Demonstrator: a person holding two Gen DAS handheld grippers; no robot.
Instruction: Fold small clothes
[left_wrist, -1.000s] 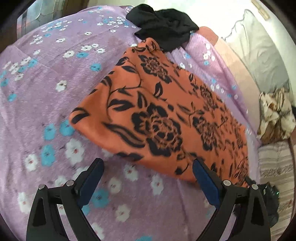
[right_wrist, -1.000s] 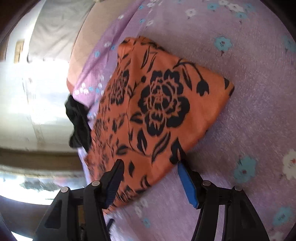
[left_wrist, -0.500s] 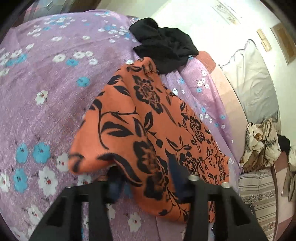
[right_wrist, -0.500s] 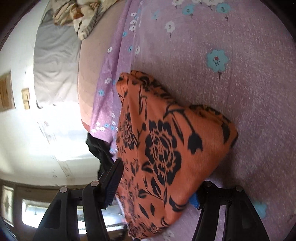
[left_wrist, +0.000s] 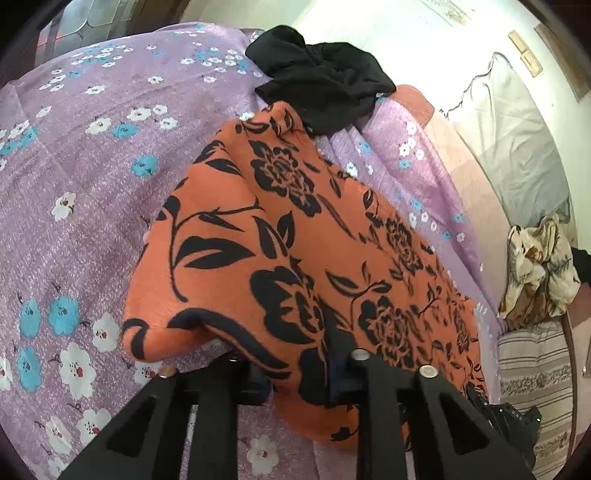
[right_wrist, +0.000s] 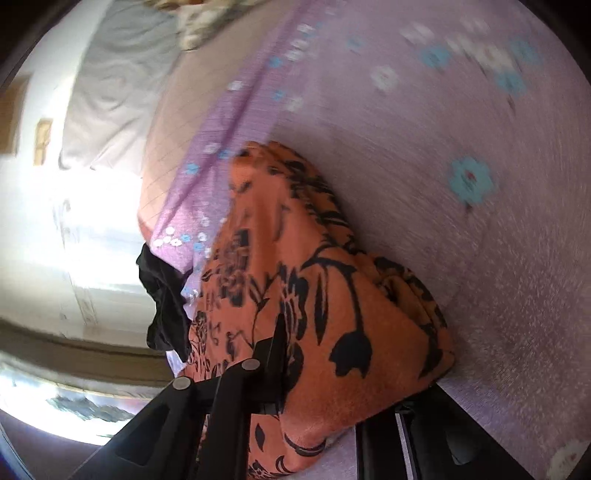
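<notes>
An orange cloth with black flowers (left_wrist: 280, 236) lies on the purple flowered bedspread (left_wrist: 74, 184). My left gripper (left_wrist: 295, 373) is at its near edge, jaws closing, with a bunched fold of the cloth pinched between the pads and raised off the bed. In the right wrist view the same orange cloth (right_wrist: 295, 258) is humped up. My right gripper (right_wrist: 325, 387) has its jaws closing on another edge, and the fabric drapes over them and hides the right finger's pad.
A black garment (left_wrist: 321, 85) lies crumpled at the cloth's far end and shows as the black garment (right_wrist: 162, 288) by the bed's edge. A grey pillow (left_wrist: 509, 147), a cream patterned heap (left_wrist: 535, 273) and a striped cushion (left_wrist: 535, 369) line the right side.
Both grippers went from open in front of the cloth to closed onto its edge. The edge has lifted and bunched, and the right wrist view has swung and blurred.
</notes>
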